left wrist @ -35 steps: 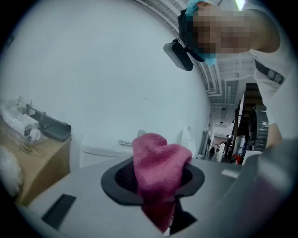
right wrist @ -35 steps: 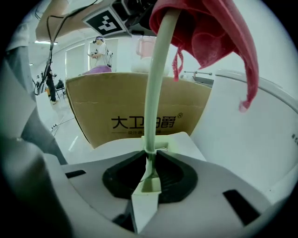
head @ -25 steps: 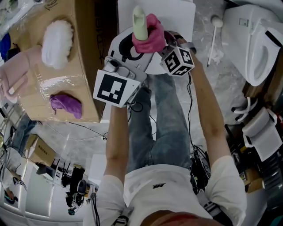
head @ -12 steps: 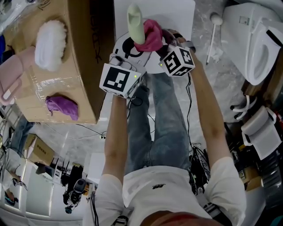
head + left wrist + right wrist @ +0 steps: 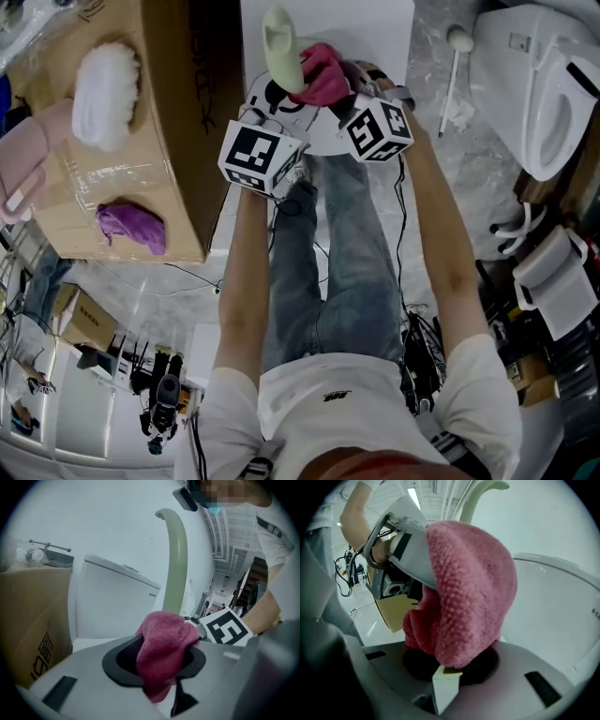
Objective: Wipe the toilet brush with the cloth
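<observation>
**Left gripper (image 5: pixel 154 660) sinking beside the toilet brush (image 5: pixel 281 47)**

Since a second ago, we are seeing the left gripper's marker cube drop lower and shrink in the head view, while the right gripper (image 5: pixel 450 660) is keeping its place. Both grippers are closing on the pink cloth (image 5: pixel 322 75), which is filling each one's jaws in its own view. Only the head view is showing the cardboard box (image 5: pixel 178 141), with a white fluffy thing (image 5: pixel 105 89) and a purple rag (image 5: pixel 131 225) lying on top. The brush's pale green handle is rising out of the cloth. Its lower length is hiding inside, so we are unable to tell which gripper bears it.
</observation>
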